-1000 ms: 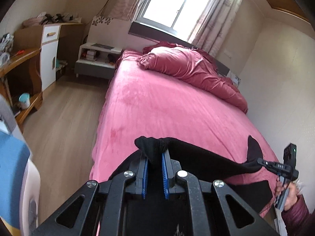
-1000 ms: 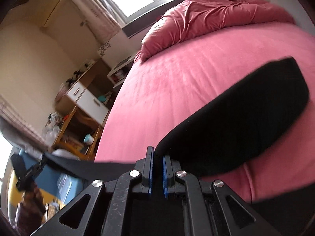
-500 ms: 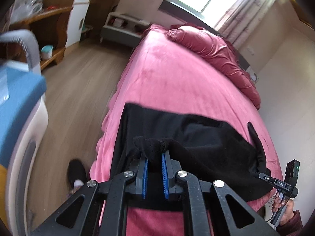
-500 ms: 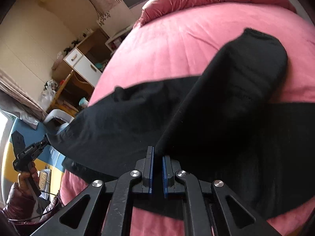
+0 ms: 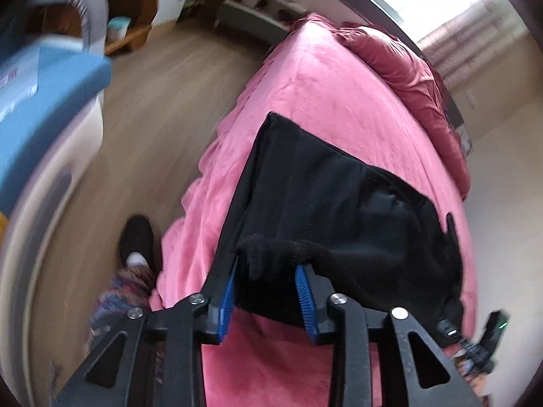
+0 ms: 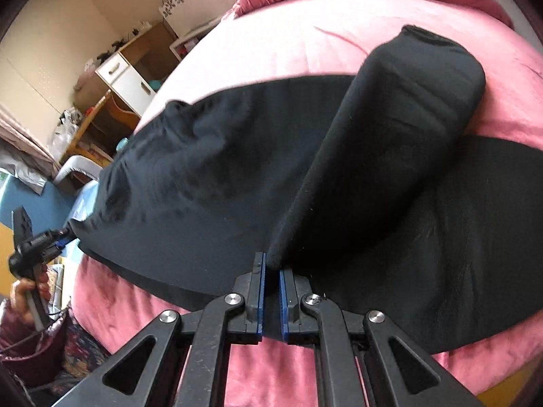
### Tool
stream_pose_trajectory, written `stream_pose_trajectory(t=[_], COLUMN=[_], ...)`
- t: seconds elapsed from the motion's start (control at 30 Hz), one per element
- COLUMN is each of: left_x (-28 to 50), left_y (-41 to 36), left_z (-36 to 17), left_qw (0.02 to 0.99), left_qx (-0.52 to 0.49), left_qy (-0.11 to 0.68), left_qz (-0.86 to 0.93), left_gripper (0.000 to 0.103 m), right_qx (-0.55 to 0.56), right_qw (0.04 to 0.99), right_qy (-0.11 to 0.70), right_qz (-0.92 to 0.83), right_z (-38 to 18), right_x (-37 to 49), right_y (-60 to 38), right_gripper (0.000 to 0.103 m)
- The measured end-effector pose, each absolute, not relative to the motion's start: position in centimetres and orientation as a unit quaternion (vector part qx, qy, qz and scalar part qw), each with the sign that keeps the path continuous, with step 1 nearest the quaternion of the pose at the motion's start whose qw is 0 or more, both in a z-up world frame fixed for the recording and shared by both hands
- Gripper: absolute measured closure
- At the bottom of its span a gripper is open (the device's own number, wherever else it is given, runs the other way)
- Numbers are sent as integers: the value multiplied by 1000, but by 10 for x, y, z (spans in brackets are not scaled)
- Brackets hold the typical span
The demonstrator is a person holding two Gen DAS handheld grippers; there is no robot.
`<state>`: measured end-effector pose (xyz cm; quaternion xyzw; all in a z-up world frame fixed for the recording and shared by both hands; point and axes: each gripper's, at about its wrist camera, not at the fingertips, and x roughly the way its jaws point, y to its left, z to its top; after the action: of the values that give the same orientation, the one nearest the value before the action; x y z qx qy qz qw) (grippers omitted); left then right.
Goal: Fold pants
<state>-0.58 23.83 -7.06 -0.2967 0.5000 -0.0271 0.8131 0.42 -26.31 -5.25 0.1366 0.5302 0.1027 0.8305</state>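
Your black knit pants (image 5: 339, 203) lie flat near the foot edge of the pink plush-covered bed (image 5: 332, 95), long axis running along that edge. Your left gripper (image 5: 266, 279) has just been opening: its blue pads stand partly apart, with a bunched corner of the fabric sitting loosely between them, unclamped. Your right gripper (image 6: 271, 281) is pinched nearly closed on a doubled-over end of the pants, which angles up toward the middle of the bed. Judging by this, the right hand is the one to release next.
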Motion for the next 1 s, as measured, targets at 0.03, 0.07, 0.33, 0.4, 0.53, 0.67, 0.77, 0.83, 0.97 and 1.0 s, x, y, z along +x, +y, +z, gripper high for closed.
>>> stream_pose_trajectory(t=[0.03, 0.07, 0.33, 0.4, 0.53, 0.67, 0.77, 0.83, 0.97, 1.0], left_x=[-8, -10, -30, -31, -27, -26, -25, -24, -24, -23], left_y=[243, 246, 275, 274, 257, 242, 235, 233, 232, 230], left_z=[-71, -72, -63, -62, -61, -64, -67, -66, -63, -63], left_qw=[807, 802, 782, 787, 782, 784, 785, 791, 805, 809], left_qx=[-311, -321, -402, -391, -379, -355, -338, -331, -311, -303], left_qy=[502, 503, 476, 478, 494, 509, 520, 516, 505, 503], left_qz=[-25, -24, 8, 14, 0, -10, -5, -3, -9, -10], left_gripper=[65, 64, 62, 63, 63, 62, 63, 63, 72, 73], right_qx=[135, 134, 123, 118, 93, 108, 116, 86, 10, -6], right_qw=[830, 831, 833, 829, 827, 822, 812, 806, 806, 809], right_qy=[531, 531, 528, 535, 544, 549, 558, 569, 564, 555], right_qz=[102, 102, 111, 110, 108, 110, 127, 137, 181, 192], right_z=[-54, -54, -44, -51, -59, -59, -50, -39, -1, 9], right_x=[4, 5, 0, 0, -2, 0, -3, -7, -14, -10], right_y=[-265, -266, -274, -273, -268, -273, -282, -283, -268, -260], right_gripper=[96, 96, 96, 96, 96, 93, 88, 74, 69, 69])
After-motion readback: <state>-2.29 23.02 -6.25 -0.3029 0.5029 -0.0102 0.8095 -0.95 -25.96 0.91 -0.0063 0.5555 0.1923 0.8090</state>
